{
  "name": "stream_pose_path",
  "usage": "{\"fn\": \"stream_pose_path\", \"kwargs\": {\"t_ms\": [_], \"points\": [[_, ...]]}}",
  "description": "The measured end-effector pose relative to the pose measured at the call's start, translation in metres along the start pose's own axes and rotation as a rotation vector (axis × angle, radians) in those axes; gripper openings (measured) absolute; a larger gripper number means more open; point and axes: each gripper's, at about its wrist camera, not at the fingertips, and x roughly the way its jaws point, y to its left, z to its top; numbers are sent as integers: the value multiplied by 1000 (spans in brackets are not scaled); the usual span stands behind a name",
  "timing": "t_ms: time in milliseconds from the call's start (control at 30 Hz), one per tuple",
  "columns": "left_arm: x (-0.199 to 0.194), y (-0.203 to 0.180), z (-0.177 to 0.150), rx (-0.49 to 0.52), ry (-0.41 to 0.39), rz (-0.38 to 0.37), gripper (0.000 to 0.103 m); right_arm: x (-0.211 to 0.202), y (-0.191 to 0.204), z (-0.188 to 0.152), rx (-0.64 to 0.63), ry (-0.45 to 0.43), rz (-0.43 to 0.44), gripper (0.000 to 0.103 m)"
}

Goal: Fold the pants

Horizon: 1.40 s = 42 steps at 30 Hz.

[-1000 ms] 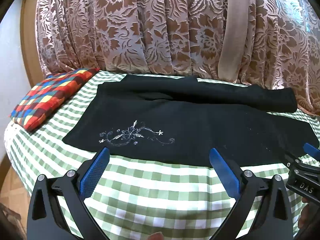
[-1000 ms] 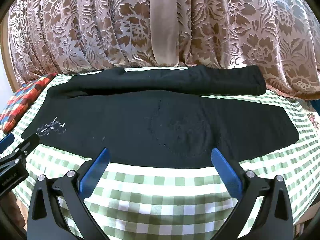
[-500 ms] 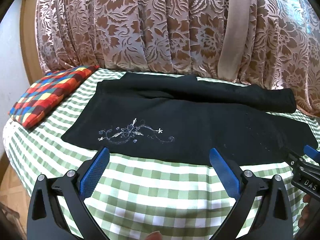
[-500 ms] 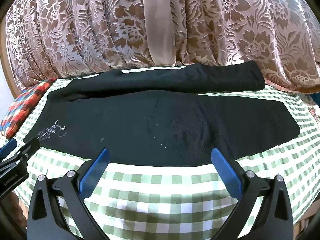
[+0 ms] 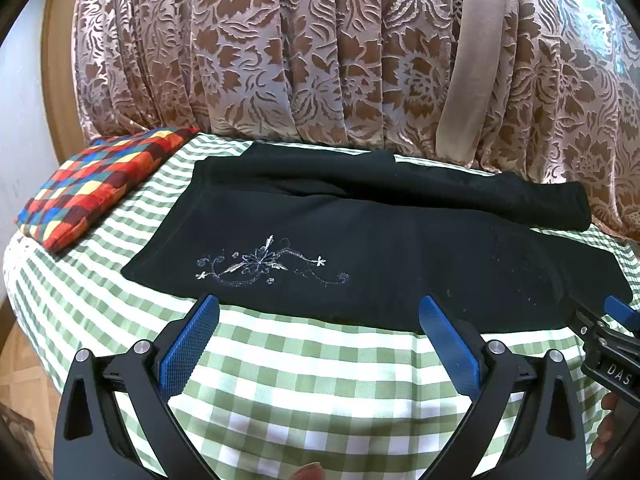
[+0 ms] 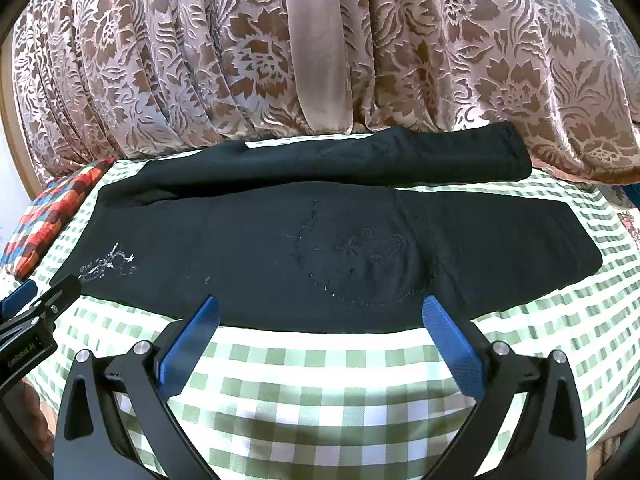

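Left gripper (image 5: 318, 312) spread wide, blue pads (image 5: 188, 344) gripping nothing, poised at near hem of black pants (image 5: 360, 248). Right gripper (image 6: 320, 314) likewise agape and bare, just beside same hem. Pants flat on green checked cloth (image 5: 320, 380), 2 legs apart; possibly embroidered pocket midway. Patchwork cushion (image 5: 100, 184) leftward, floral curtain (image 6: 160, 60) behind.

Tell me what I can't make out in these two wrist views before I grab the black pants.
- Black pants: the near leg's right end is covered by the right gripper in the left wrist view.
- Far leg: its back edge meets the brown floral curtain; contact unclear.
- Patchwork cushion: cut off at the left edge in the right wrist view.
- Left gripper: open; height above the green checked cloth unclear.
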Motion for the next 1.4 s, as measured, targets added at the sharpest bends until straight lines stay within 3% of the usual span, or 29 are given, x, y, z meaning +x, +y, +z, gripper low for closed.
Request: {"fn": "stream_pose_path", "kwargs": {"t_ms": [800, 967, 1133, 1333, 1400], "points": [[7, 4, 0, -14, 30, -2, 99, 3, -2, 0, 5, 22, 14, 101], [14, 5, -3, -16, 54, -22, 99, 4, -13, 1, 47, 17, 79, 101], [37, 18, -10, -85, 172, -171, 99, 14, -50, -2, 175, 102, 231, 101], [56, 64, -9, -219, 202, -206, 99, 4, -137, -5, 360, 90, 268, 101], [64, 89, -6, -282, 215, -211, 99, 2, -184, -7, 488, 74, 265, 101]]}}
